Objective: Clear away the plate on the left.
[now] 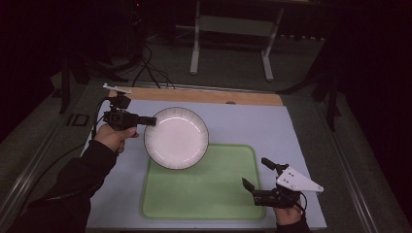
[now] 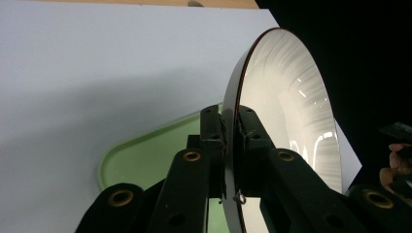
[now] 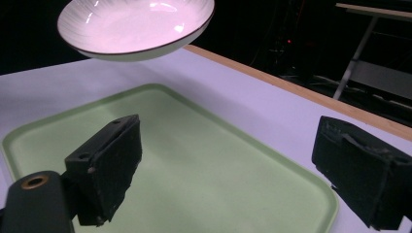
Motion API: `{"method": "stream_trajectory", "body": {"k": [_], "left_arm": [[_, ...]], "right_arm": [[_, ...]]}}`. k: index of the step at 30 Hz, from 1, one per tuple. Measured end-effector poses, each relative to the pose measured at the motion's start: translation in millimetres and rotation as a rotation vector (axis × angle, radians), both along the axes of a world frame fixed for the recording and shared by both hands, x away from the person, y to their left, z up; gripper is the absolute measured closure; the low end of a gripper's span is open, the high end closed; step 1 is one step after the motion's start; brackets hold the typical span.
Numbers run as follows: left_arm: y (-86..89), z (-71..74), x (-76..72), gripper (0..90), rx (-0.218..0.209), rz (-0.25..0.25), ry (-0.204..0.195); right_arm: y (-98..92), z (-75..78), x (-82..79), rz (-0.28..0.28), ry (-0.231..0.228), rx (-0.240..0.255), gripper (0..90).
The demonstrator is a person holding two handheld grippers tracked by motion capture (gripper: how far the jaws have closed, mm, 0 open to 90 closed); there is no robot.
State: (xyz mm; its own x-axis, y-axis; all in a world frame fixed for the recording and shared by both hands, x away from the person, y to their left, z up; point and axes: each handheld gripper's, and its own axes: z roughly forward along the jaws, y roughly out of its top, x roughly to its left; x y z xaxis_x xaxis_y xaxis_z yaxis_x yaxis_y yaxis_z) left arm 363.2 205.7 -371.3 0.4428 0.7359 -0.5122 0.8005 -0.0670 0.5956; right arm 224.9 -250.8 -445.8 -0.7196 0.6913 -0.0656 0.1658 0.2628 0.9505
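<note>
The round white ceramic plate with a thin dark rim and fine ribbed lines [image 1: 176,138] hangs in the air, lifted clear above the far left corner of the pale green rounded plastic tray [image 1: 204,191]. It is seen from below in the right gripper view [image 3: 136,26]. The left tongs [image 1: 149,121] are clamped tight on the plate's left rim, one pad on each face of the plate [image 2: 286,111], as the left gripper view shows. The tray lies on the light grey tabletop [image 1: 252,121] toward its near edge. The right tongs [image 1: 257,174] rest near the tray's near right corner with their jaws spread wide and nothing between them. A wooden strip [image 1: 204,95] runs along the tabletop's far edge.
</note>
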Motion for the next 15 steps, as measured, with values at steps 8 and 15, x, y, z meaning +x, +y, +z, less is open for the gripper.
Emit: {"method": "stream_trajectory", "body": {"k": [8, 15], "left_arm": [[-14.9, -0.5, -5.0, 83.4, -0.007, -0.045, -0.004], [-26.8, 0.2, -10.6, 82.9, -0.003, -0.083, -0.016]], "right_arm": [[-0.3, 0.7, -0.6, 0.0, -0.005, -0.001, 10.6], [-0.5, 1.0, -0.9, 0.0, -0.006, -0.002, 10.6]]}}
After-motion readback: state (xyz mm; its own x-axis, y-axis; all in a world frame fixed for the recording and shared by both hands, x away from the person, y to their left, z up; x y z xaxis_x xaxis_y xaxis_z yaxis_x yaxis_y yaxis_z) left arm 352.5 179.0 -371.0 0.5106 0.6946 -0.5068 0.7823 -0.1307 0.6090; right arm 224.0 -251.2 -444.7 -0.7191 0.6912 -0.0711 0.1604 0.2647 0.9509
